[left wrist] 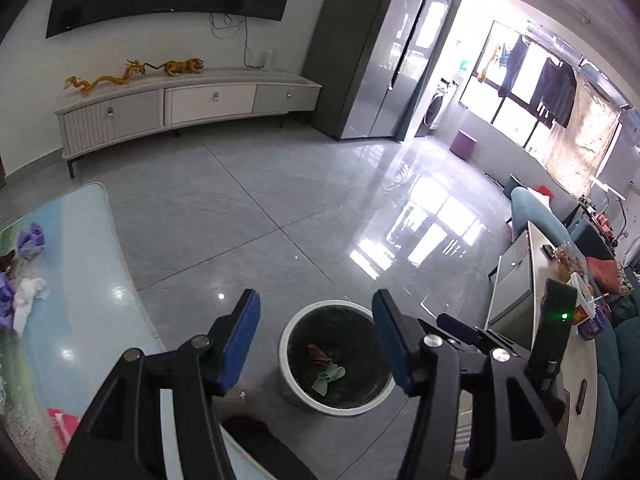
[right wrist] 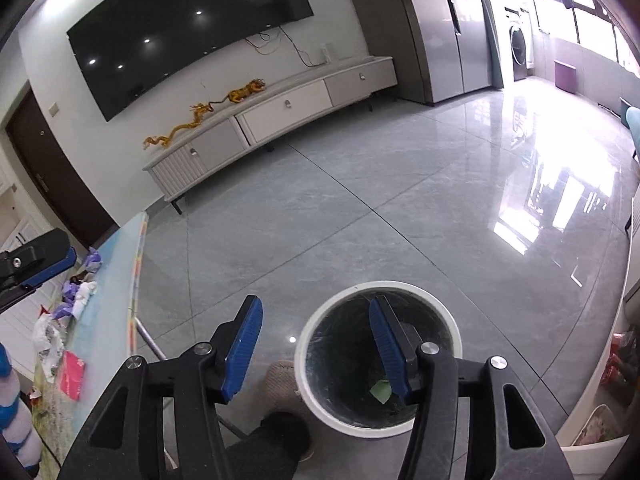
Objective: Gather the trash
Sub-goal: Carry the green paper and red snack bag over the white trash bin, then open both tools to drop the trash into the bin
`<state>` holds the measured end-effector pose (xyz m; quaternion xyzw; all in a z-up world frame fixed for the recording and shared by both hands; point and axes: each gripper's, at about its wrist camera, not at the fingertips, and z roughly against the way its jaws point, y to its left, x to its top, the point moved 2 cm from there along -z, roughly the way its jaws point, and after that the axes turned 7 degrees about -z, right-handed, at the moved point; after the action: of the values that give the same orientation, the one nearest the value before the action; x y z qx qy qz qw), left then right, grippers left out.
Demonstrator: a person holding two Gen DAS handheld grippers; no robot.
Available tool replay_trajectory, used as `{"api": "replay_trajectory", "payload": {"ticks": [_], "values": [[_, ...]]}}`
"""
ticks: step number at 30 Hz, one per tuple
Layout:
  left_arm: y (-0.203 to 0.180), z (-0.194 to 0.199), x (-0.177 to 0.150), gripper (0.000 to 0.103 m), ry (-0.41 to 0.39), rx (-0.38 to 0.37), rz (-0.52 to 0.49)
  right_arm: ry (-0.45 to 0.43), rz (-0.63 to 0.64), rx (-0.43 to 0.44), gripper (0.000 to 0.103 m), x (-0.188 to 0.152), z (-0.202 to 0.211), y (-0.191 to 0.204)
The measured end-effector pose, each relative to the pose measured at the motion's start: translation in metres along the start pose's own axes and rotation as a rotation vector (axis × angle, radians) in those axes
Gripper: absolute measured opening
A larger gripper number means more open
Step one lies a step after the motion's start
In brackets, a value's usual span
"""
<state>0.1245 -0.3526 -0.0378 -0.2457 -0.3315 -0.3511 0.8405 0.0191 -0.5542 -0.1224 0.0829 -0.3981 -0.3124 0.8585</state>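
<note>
Right, both grippers hang over the trash bin (left wrist: 336, 358), jaws apart, nothing between the pads. The left gripper (left wrist: 316, 344) points down at the bin, which sits at 6 o'clock in its view; a green scrap (left wrist: 328, 376) and a reddish scrap (left wrist: 320, 354) lie at the bottom. The right gripper (right wrist: 316, 346) has its right-hand finger over the bin mouth (right wrist: 378, 356), bin at 5 o'clock in its view, a green piece (right wrist: 380, 391) visible inside. Empty spread jaws above the bin read as just after a drop, my judgement only.

The remaining trash is on the table (left wrist: 92, 280) at 9 o'clock of the left view: purple and white crumpled wads (left wrist: 28, 292), a pink item (left wrist: 60, 420) nearer the edge. In the right view the same pile (right wrist: 76, 296) is at 9 o'clock, plus a pink packet (right wrist: 72, 374). The bin stands on the floor (left wrist: 260, 208) just beside the table edge, probably so each piece needs only a short carry. The likely next step is to go back to the table for the wads.
</note>
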Motion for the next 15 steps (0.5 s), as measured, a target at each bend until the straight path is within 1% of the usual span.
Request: {"api": "replay_trajectory", "payload": {"ticks": [7, 11, 15], "values": [[0.048, 0.090, -0.030, 0.056, -0.089, 0.112, 0.050, -0.054, 0.107, 0.117, 0.053, -0.007, 0.049, 0.080], [0.080, 0.137, -0.054, 0.056, -0.125, 0.180, 0.092, -0.045, 0.182, 0.182, 0.053, -0.020, 0.062, 0.127], [0.118, 0.178, -0.081, 0.056, -0.151, 0.249, 0.144, -0.017, 0.254, 0.242, 0.053, -0.033, 0.061, 0.173]]}}
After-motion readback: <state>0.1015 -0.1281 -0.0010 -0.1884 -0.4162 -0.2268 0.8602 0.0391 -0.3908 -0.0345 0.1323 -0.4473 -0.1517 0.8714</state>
